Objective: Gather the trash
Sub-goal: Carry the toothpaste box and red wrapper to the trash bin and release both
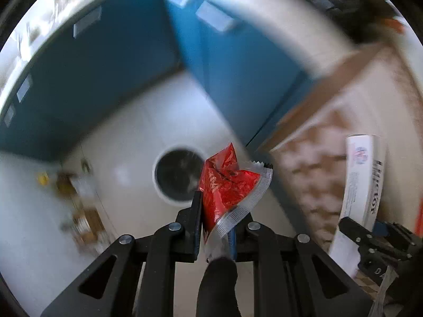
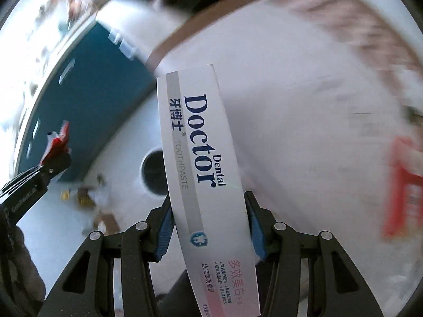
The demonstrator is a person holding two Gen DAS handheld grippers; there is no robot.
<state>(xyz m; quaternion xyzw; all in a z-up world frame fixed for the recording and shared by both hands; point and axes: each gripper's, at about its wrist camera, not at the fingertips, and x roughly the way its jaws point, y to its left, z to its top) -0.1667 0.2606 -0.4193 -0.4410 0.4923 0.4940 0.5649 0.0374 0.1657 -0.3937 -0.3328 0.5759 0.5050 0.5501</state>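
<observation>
Left gripper (image 1: pixel 214 211), fingers pinched on a red wrapper (image 1: pixel 226 185), held above the round bin (image 1: pixel 175 175) on the white floor. Right gripper (image 2: pixel 208 227), fingers clamped on a white toothpaste box (image 2: pixel 203 174), right of the bin. Blurred scraps (image 2: pixel 87 195), possibly litter, lie left of it.

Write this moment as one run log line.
left gripper: shut on wrapper | right gripper: shut on toothpaste box | bin: below

Both grippers (image 1: pixel 215 211) (image 2: pixel 208 227) are black linkages with silver pivot screws and blue-padded jaws.
</observation>
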